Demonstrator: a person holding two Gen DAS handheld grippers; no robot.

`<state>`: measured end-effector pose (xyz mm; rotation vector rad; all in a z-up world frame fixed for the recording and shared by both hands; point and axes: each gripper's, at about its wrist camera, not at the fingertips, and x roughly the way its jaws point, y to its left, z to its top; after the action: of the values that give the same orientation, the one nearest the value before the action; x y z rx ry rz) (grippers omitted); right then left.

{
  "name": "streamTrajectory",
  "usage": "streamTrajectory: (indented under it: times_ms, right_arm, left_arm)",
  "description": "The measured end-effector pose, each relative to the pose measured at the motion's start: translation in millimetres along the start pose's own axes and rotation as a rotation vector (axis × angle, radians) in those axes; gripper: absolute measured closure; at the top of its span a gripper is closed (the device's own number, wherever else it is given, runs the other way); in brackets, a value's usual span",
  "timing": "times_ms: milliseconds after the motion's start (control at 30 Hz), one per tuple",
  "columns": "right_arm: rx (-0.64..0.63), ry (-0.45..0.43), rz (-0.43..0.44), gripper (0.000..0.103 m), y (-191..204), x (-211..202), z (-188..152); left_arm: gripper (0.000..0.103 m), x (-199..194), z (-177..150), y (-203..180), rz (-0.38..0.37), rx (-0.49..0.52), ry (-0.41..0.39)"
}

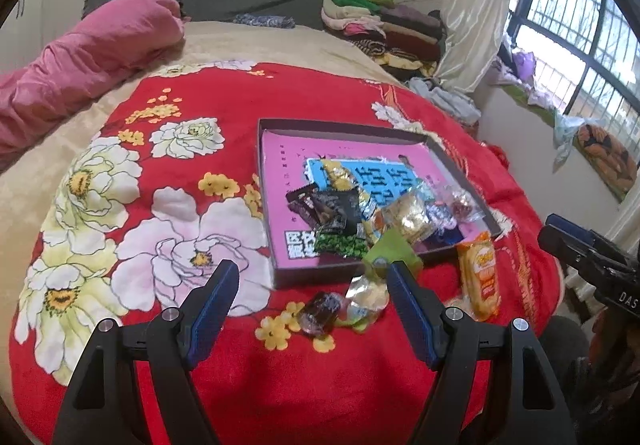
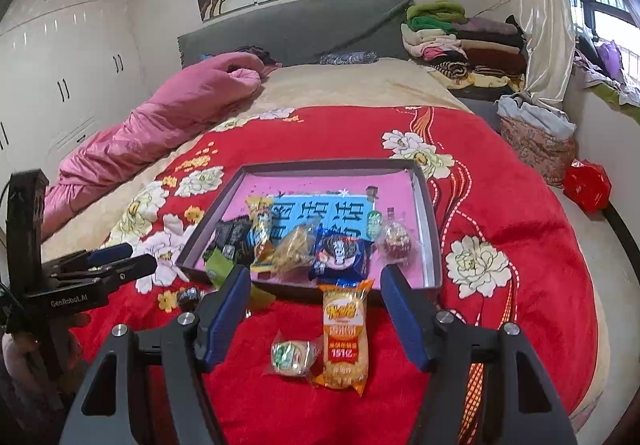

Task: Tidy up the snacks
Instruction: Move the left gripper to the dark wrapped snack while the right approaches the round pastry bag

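Snacks (image 2: 344,337) before tray (image 2: 434,241) rim

A red blanket (image 2: 520,213) with white, pale-yellow and pink flowers covers the beige bed (image 2: 360,85). On it, the tray (image 2: 434,229) has dark walls and a pink floor with a blue panel. Just outside the tray lies an orange packet (image 2: 344,337) with yellow and red print. Beyond the tray, a pink quilt (image 2: 168,121).
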<state>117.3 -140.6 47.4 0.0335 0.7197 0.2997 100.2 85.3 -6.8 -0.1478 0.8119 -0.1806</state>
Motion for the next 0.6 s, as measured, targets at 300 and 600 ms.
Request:
streamTrajectory:
  times_ms: [300,600]
  right_arm:
    - [-0.015,0.03,0.017,0.036,1.2,1.4,-15.7]
    - [-0.024,0.063,0.041,0.036,4.9,7.4,-25.7]
  left_arm:
    - [0.025,2.6,-12.3,-5.9,0.013,0.019,0.045]
    - [0.025,10.6,-25.2,-13.3,0.05,0.073,0.106]
